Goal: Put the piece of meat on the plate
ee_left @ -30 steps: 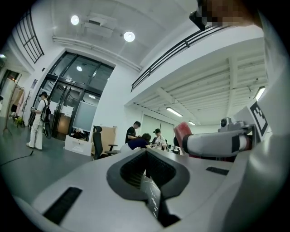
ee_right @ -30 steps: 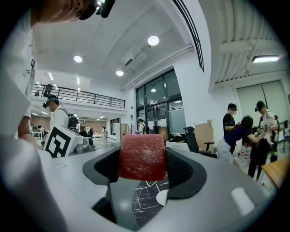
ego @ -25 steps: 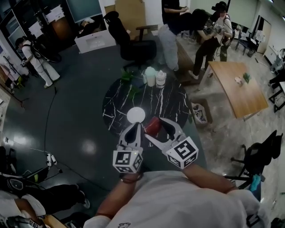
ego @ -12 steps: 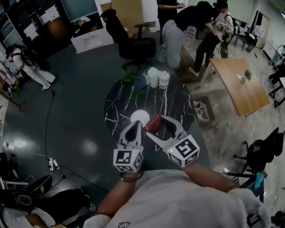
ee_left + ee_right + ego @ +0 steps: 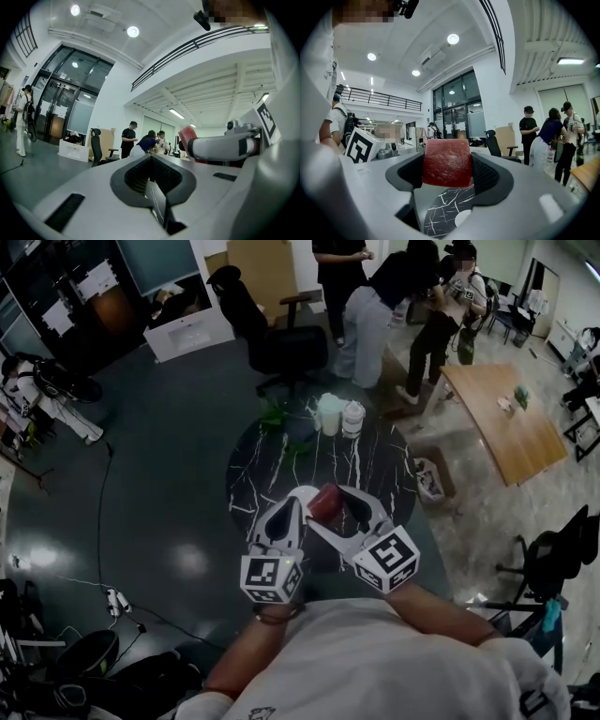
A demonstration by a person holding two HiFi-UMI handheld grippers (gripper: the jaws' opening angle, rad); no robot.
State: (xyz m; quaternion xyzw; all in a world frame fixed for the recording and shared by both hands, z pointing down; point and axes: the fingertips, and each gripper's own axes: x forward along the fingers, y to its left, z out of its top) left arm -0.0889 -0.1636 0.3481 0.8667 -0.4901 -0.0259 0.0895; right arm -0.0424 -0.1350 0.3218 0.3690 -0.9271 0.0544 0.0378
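In the head view my right gripper is shut on a red, blocky piece of meat and holds it above the round black marble table. A small white plate lies just left of the meat, its near edge hidden by my left gripper, whose jaws are shut with nothing in them. The right gripper view has the meat clamped between the dark pads, with the plate on the table below. From the left gripper view, the meat shows at the right.
Two white containers and a small green plant stand at the table's far edge. Behind are a black office chair, several standing people and a wooden table. A cable runs across the dark floor at left.
The plate has come nearer to both grippers, and its near edge now sits under the left gripper's tip. The meat stays clamped. People at the back have shifted.
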